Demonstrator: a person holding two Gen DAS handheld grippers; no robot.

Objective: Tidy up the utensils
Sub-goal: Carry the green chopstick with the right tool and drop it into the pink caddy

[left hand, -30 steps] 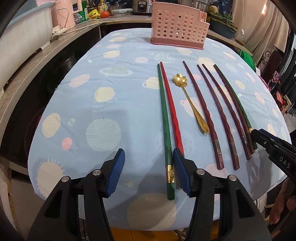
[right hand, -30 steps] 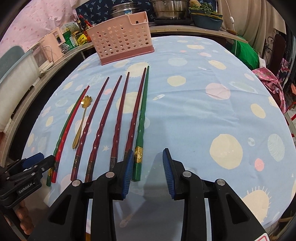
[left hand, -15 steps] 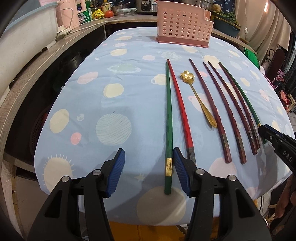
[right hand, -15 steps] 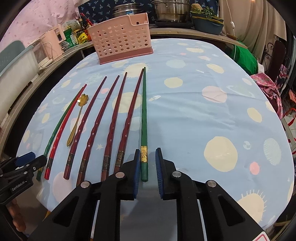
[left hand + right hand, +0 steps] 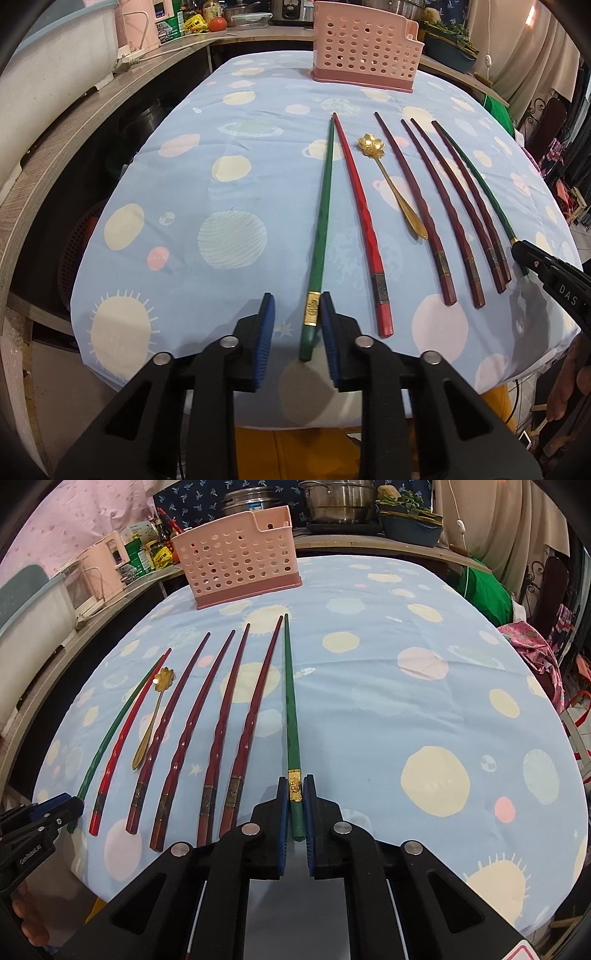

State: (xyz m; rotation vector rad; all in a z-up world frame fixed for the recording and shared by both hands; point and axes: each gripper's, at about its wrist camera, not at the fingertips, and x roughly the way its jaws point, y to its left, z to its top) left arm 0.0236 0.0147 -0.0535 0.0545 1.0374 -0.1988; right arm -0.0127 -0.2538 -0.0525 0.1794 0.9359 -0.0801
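A row of utensils lies on the blue spotted tablecloth (image 5: 240, 155): a left green chopstick (image 5: 321, 206), a red chopstick (image 5: 362, 206), a gold flower spoon (image 5: 391, 177), several dark red chopsticks (image 5: 417, 192) and a right green chopstick (image 5: 291, 709). My left gripper (image 5: 297, 325) straddles the gold-banded end of the left green chopstick. Its jaws are closing, and a gap remains at the left pad. My right gripper (image 5: 295, 812) is shut on the gold-banded end of the right green chopstick, which still rests on the cloth. A pink perforated basket (image 5: 240, 565) stands at the far end.
The table's near edge runs just under both grippers. A wooden counter (image 5: 74, 140) with appliances curves along the left. Steel pots (image 5: 340, 498) and a planter sit behind the basket. Green and pink cloth (image 5: 487, 590) hangs off to the right.
The right jaws closed onto the right green chopstick's end. The left jaws narrowed around the left green chopstick, which now lies between the pads instead of beside the right one.
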